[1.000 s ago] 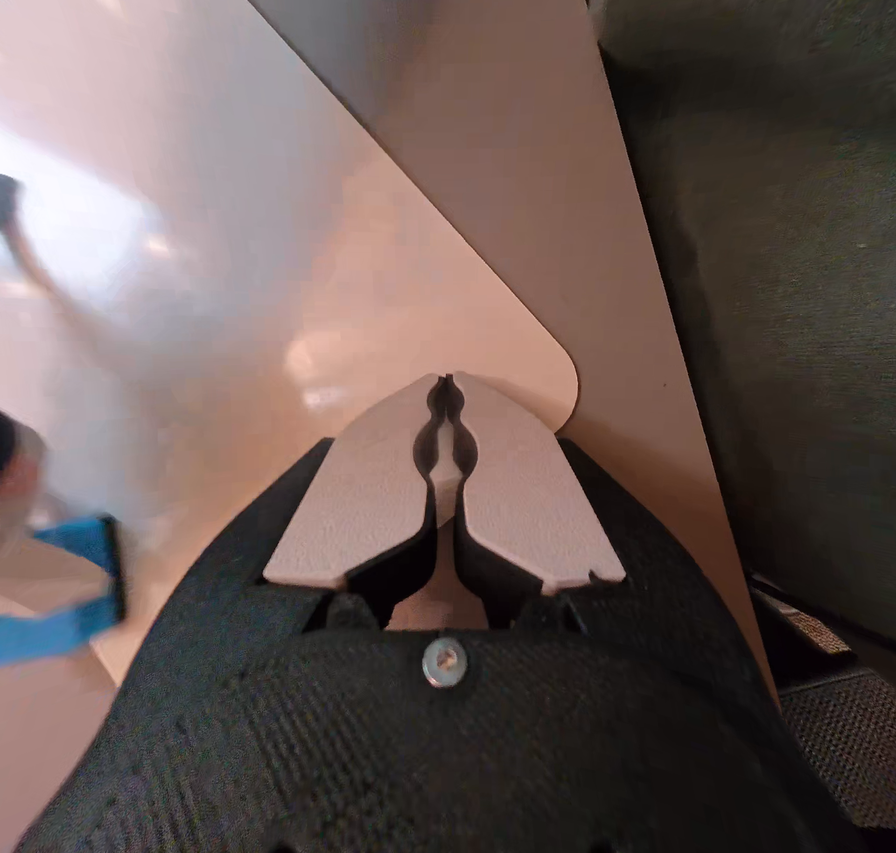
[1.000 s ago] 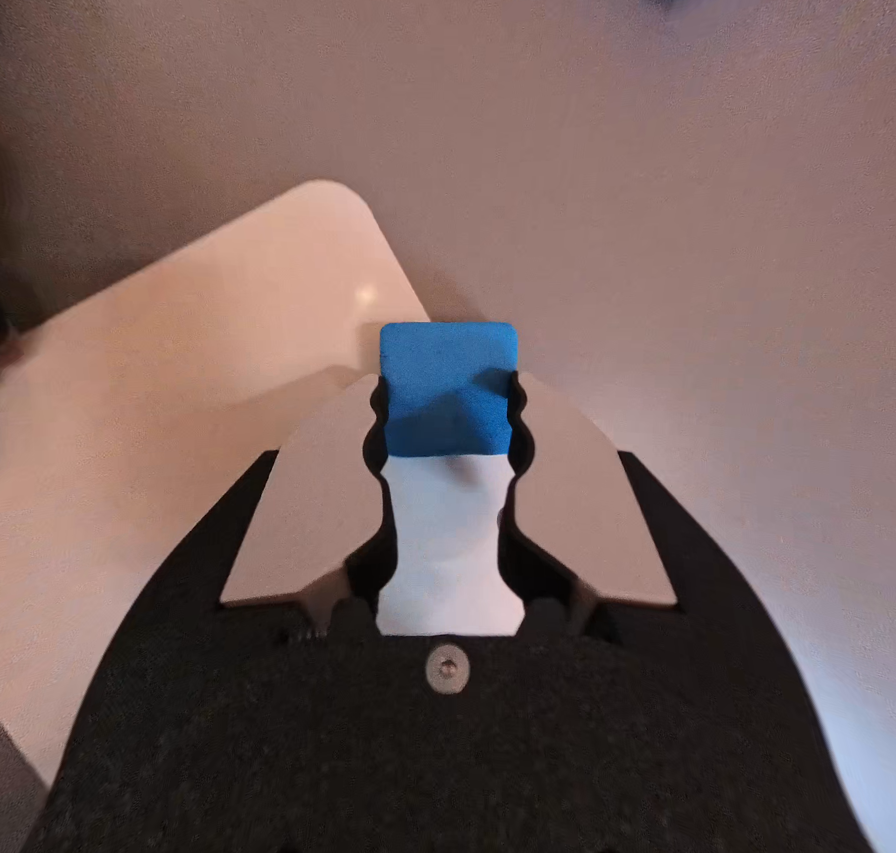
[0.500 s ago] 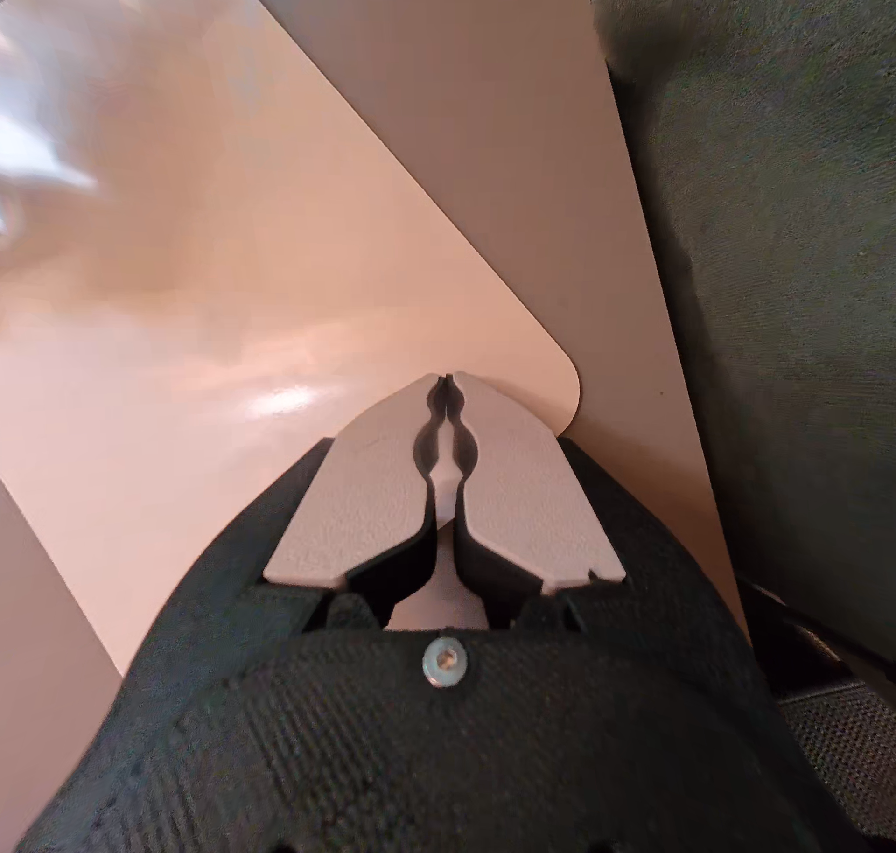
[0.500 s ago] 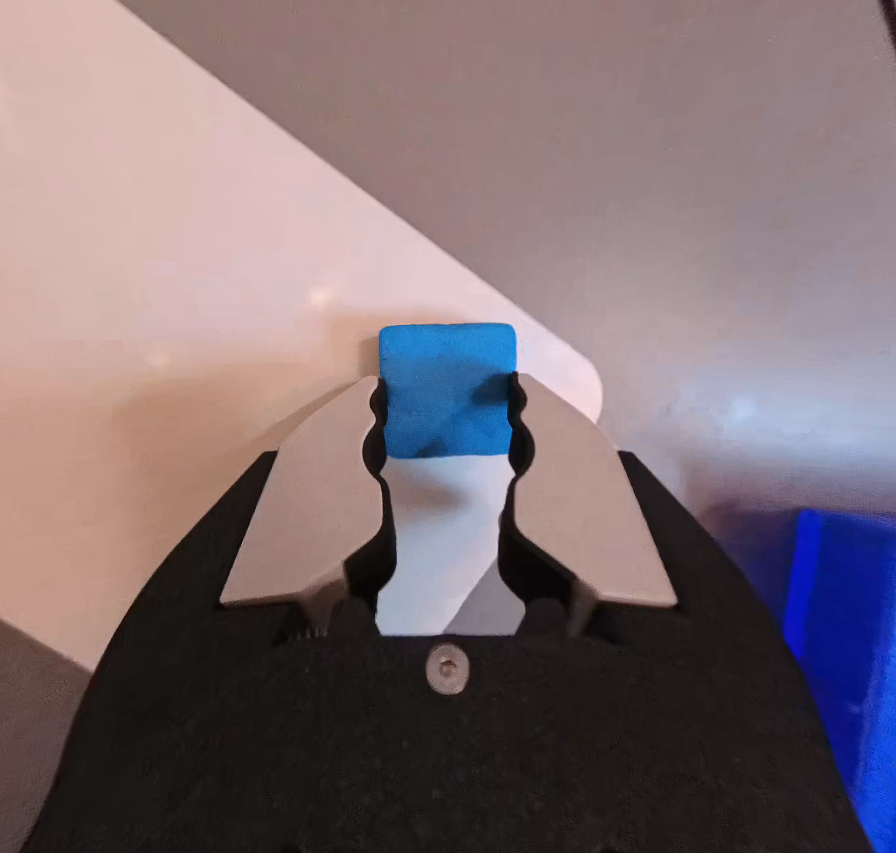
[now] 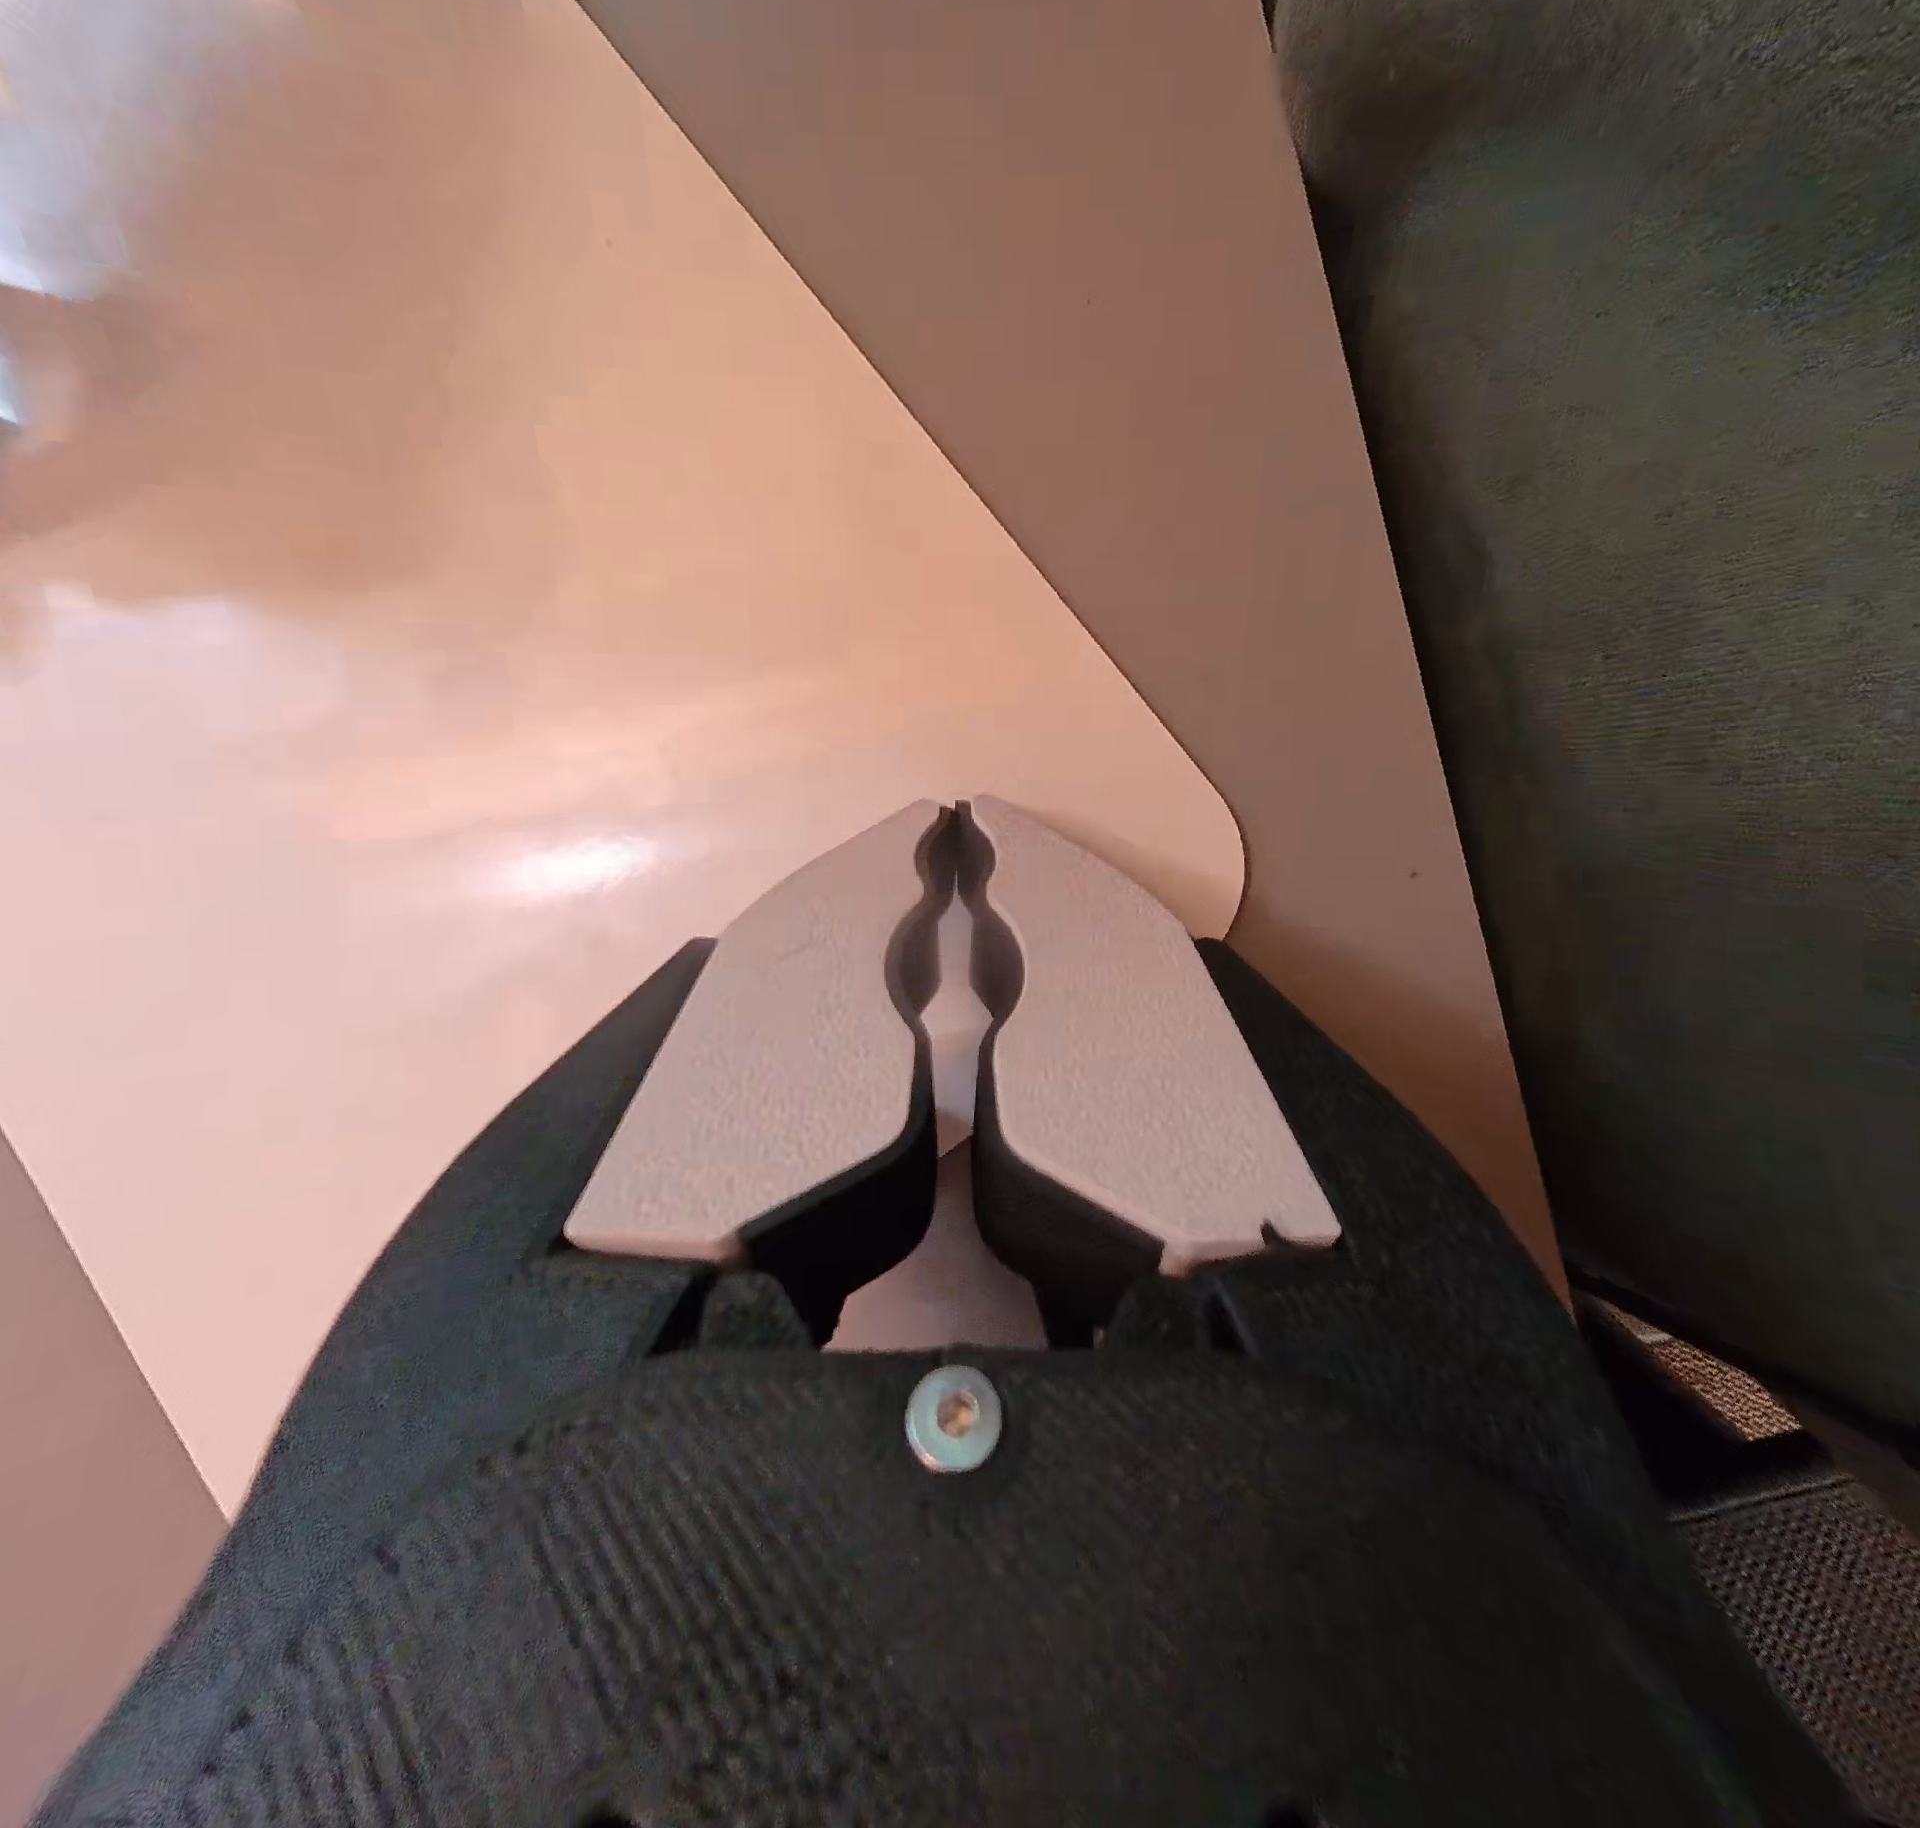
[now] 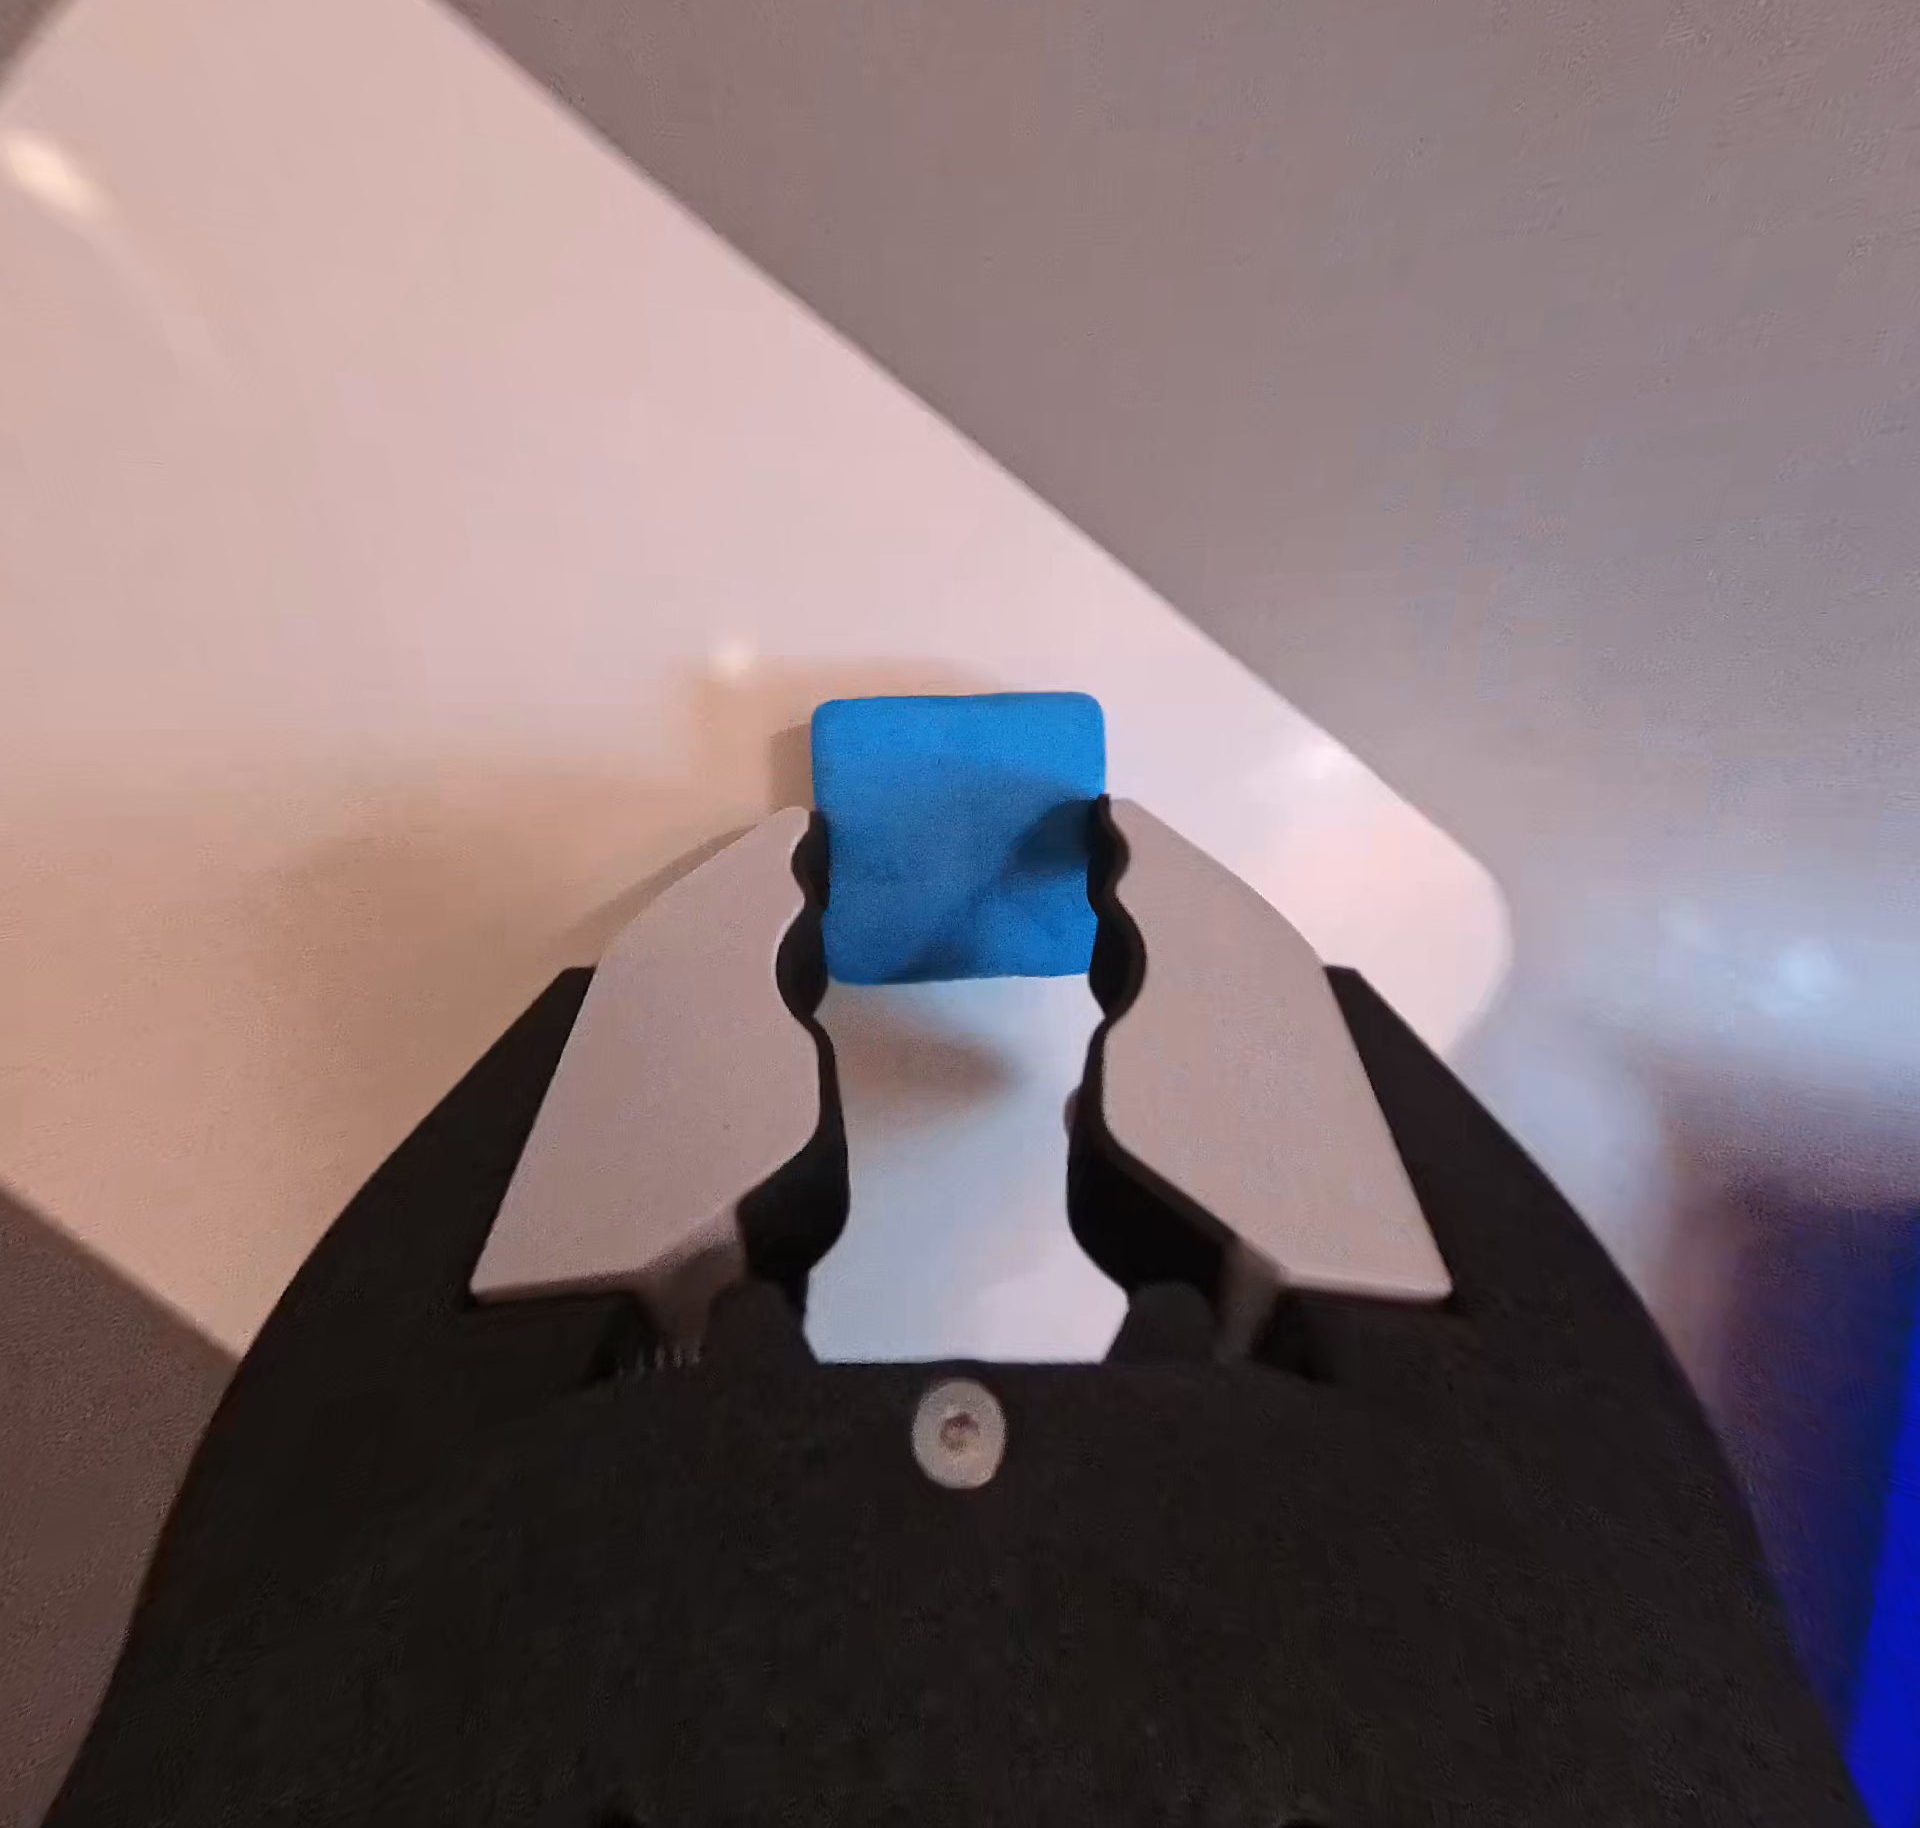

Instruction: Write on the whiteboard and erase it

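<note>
right wrist view, right tongs (image 6: 954, 822): i have them clamped on a blue foam eraser (image 6: 956, 833), its front end poking past the tips over the whiteboard's (image 6: 416, 635) rounded corner.
eraser feel: looks light and soft; the top is dented where i pinch it. i judge a mid-body hold best, so it won't fold under pressure.
left wrist view, left tongs (image 5: 956, 812): tips closed together, nothing between them, resting at the board's (image 5: 520, 583) near corner, probably to steady it.
whiteboard: thin, stiff, glossy, likely slippery; it lies flat on the grey desk (image 5: 1039, 220). i see no marks on the parts in view.
beyond: dark green upholstery (image 5: 1662, 531) past the desk edge.
change: a second ago my right tongs faced bare desk past the corner; now they sit over the board.
</note>
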A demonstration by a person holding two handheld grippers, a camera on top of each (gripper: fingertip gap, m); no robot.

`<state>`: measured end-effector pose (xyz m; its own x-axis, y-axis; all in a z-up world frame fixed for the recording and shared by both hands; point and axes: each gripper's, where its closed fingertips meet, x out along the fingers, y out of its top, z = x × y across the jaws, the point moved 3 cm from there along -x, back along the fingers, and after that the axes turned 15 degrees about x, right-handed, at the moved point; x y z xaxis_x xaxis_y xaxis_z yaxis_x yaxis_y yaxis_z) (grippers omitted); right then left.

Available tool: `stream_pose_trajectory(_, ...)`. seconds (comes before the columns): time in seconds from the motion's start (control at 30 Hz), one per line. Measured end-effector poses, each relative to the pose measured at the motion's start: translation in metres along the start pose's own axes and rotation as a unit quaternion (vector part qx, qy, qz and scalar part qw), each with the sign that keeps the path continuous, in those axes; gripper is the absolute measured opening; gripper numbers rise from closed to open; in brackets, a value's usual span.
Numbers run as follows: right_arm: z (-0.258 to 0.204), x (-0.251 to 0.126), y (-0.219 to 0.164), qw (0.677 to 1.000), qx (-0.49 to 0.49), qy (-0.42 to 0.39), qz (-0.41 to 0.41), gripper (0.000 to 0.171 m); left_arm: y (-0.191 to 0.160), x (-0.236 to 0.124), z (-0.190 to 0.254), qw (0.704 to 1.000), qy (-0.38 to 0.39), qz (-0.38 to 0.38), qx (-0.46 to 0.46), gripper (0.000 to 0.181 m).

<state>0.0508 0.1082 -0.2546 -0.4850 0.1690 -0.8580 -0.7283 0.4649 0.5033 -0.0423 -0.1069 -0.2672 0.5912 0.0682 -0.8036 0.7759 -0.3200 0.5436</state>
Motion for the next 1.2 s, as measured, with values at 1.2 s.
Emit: stream_pose_trajectory(1.2, -0.113, 0.018, 0.007, 0.990, -0.128, 0.055, 0.014, 0.049, 0.002, 0.001, 0.003, 1.000, -0.010, 0.012, 0.000, 0.000)
